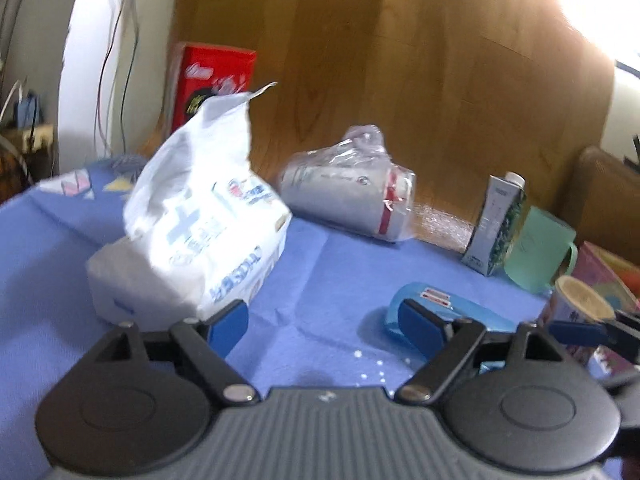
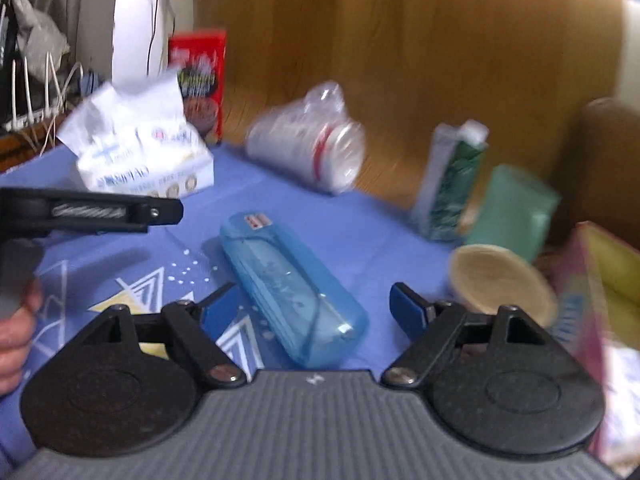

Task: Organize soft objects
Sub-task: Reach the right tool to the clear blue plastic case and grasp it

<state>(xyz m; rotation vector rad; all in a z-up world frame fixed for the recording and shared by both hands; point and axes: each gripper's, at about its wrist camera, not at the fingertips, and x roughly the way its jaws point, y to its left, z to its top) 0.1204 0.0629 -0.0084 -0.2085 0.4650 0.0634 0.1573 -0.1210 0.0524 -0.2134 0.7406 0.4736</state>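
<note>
The tissue pack sits on the blue cloth toward the far left, its torn wrapper standing up above it; it lies just ahead of my left finger, and I cannot tell whether they touch. My left gripper is spread wide with nothing between its jaws. My right gripper is spread too, and the blue case lies on the cloth in the gap between its fingers, untouched as far as I can see. Behind the pack a red box stands upright against the wood panel. Right of the pack, well apart, a sleeve of cups in clear plastic lies on its side. Further right a carton stands upright with a green mug just beside it, and nearer me a paper cup sits by a pink box. Both views are blurred
</note>
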